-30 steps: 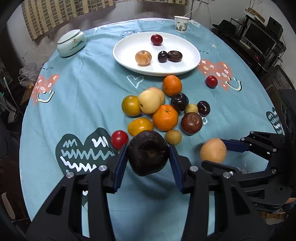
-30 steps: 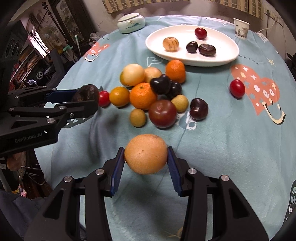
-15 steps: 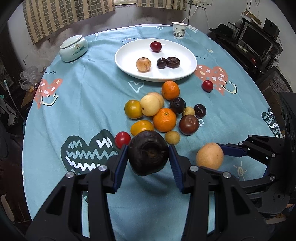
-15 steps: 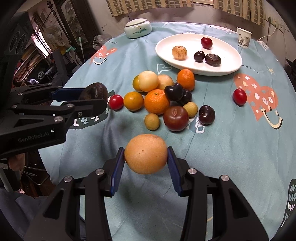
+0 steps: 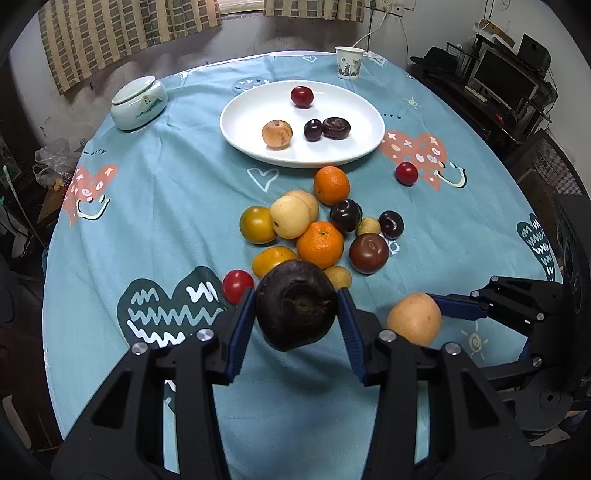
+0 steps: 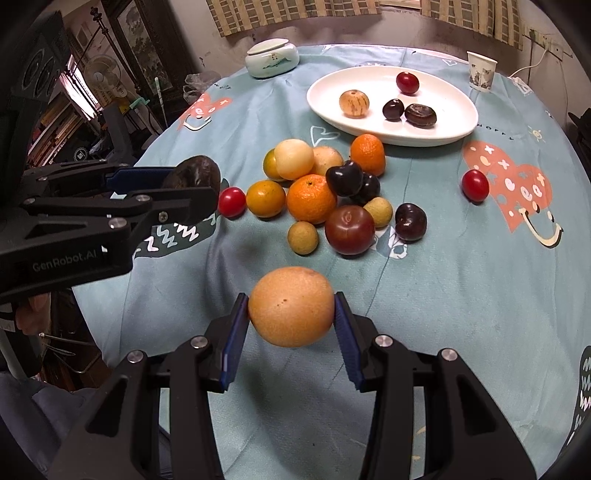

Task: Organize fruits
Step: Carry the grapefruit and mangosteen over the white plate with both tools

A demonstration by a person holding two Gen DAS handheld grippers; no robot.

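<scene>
Stem end of dark fruit (image 5: 296, 304) faces camera; fingers (image 5: 241, 325) pinch its sides.

Left wrist view: looks forward along the left gripper (image 5: 297, 317), raised above table, facing the white plate (image 5: 243, 122) far ahead. Right wrist view: same heading along the right gripper (image 6: 291, 321), offset rightward. Shared: plate, fruit cluster (image 6: 314, 188), each other's gripper.

**A lived-in home room**

You're at a round table (image 5: 155, 206) in a home: a blue cloth printed with hearts, checked curtains (image 5: 122, 33) on the wall behind, a lidded ceramic jar (image 5: 139, 102), a paper cup (image 5: 348, 62), a monitor on a cluttered stand (image 5: 506, 79), and a standing fan (image 6: 96, 79) beside dark wooden furniture.
</scene>
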